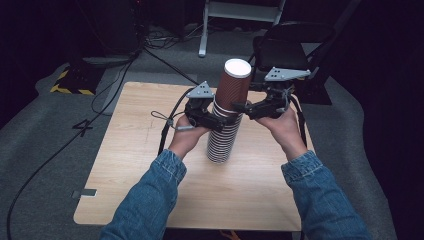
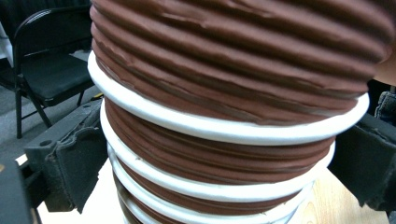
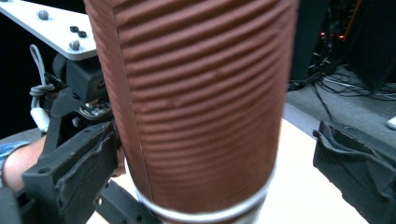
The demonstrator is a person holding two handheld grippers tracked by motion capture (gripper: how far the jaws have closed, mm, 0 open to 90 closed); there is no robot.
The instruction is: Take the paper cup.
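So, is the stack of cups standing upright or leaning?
Leaning a little. In the high view the stack of cups rests its base on the table, and its top sits further right than its base.

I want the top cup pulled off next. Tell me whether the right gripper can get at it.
Probably yes. The right gripper already has its jaws open on either side of the top cup, with nothing between.

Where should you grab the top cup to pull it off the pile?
Probably around the ribbed brown wall of the top cup, just above its white rim, coming in level from the side. The cup stands upside down on the stack of cups, its wall is round and ridged, so fingers squeezing opposite sides should hold without slipping.
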